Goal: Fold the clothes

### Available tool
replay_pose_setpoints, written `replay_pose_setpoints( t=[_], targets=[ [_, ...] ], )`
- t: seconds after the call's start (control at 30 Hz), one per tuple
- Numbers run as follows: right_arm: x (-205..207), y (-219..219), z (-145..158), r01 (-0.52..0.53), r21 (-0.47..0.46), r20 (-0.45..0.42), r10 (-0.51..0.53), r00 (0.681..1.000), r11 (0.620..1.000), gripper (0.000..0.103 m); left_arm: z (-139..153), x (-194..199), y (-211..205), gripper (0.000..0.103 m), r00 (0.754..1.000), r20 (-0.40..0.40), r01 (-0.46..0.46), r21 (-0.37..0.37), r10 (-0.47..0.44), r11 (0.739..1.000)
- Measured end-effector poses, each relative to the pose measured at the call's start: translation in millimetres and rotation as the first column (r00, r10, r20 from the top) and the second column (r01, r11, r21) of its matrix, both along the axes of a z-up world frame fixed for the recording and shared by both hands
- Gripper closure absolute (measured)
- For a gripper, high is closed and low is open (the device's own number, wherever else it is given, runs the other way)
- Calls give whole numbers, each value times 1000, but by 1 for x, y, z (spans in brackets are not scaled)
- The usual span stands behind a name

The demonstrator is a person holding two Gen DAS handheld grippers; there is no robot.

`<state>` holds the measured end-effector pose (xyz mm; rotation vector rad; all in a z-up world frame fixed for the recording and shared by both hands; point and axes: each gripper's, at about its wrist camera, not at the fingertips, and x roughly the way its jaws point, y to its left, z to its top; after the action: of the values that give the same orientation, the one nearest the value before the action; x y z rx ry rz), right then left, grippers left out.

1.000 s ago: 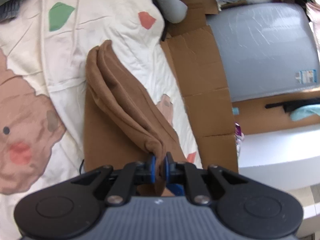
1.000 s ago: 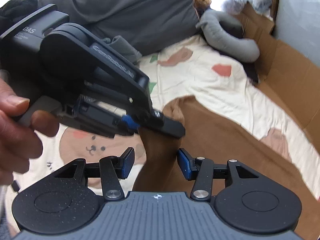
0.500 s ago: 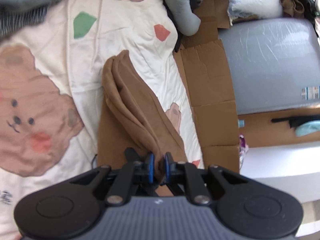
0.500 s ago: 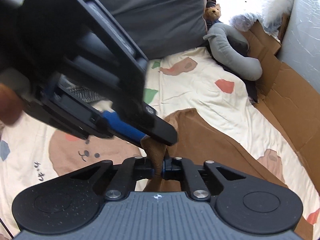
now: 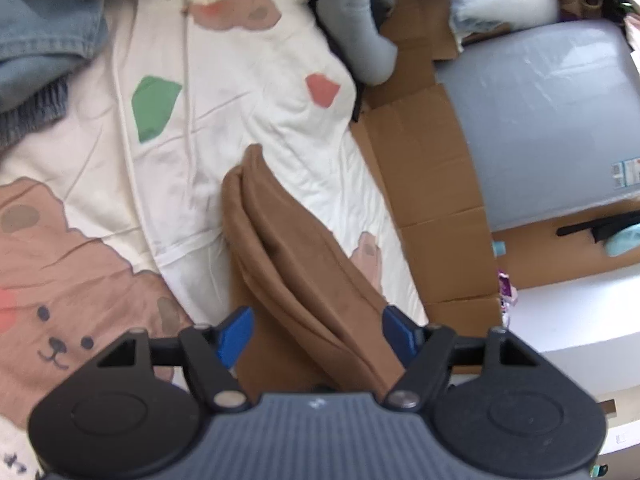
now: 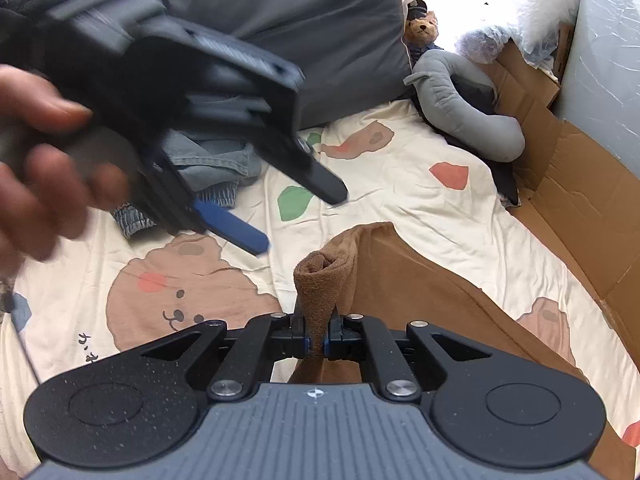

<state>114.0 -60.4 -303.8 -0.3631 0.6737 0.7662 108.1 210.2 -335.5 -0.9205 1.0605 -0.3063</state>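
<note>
While our right gripper pinches a bunched corner of the brown garment, our left gripper is opening wide, cloth between its fingers but unpressed. We see the garment lying on the bed near its right edge, long axis running away from both grippers (right hand nearer, already holding). Next fold likely goes along that axis.

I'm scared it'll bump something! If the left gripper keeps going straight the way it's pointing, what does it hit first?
Probably the brown garment: the left gripper, jaws opening, has it lying right ahead between them, on the bear-print sheet.
</note>
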Motion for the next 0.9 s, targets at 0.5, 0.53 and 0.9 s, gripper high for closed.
replay_pose_setpoints(
  t=[0.5, 0.53, 0.9],
  targets=[
    [3, -6, 1, 13, 32, -9, -13, 1000, 999, 98, -61, 90, -2, 21, 992, -71, 111, 171, -100, 979],
    [3, -6, 1, 13, 32, -10, -13, 1000, 999, 98, -63, 93, 0, 23, 993, -75, 108, 165, -97, 980],
    [2, -7, -1, -4, 46, -26, 5, 1000, 999, 98, -83, 125, 7, 55, 983, -140, 126, 54, -118, 991]
  ],
)
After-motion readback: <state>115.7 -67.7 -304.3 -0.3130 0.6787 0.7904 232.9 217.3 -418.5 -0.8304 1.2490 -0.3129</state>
